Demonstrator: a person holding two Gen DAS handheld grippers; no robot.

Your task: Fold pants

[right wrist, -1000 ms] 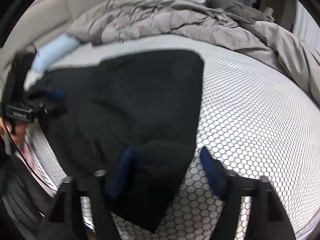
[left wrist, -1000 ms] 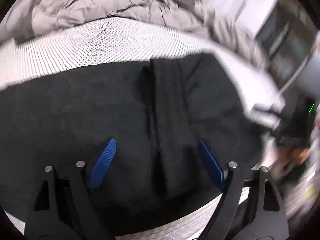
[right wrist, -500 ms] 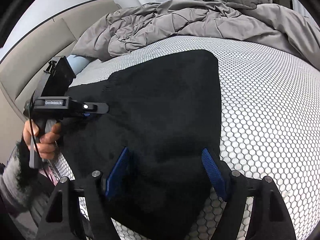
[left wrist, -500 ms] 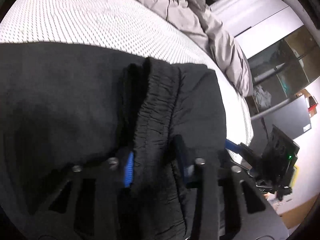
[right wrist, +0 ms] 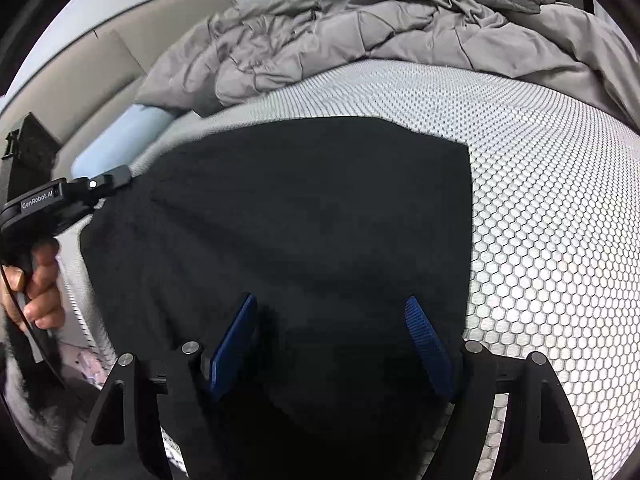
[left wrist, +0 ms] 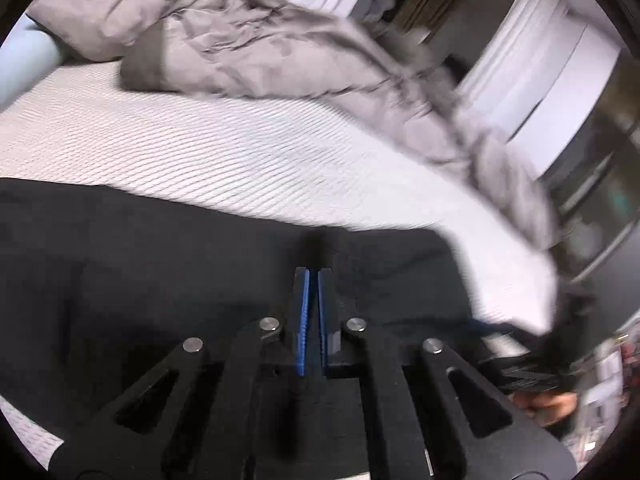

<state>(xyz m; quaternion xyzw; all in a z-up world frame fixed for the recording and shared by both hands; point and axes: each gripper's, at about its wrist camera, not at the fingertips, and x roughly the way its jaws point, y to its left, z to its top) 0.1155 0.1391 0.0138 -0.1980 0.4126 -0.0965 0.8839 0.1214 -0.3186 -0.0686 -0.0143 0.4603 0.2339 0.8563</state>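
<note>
Right wrist: pants between tool fingers.

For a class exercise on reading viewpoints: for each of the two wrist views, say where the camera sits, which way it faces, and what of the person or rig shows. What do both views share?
Left wrist: on the left gripper, jaws shut, tilted down over the black pants.
Right wrist: on the right gripper, jaws open above the pants; the left hand shows.
Shared: pants, white mattress, grey duvet.
</note>
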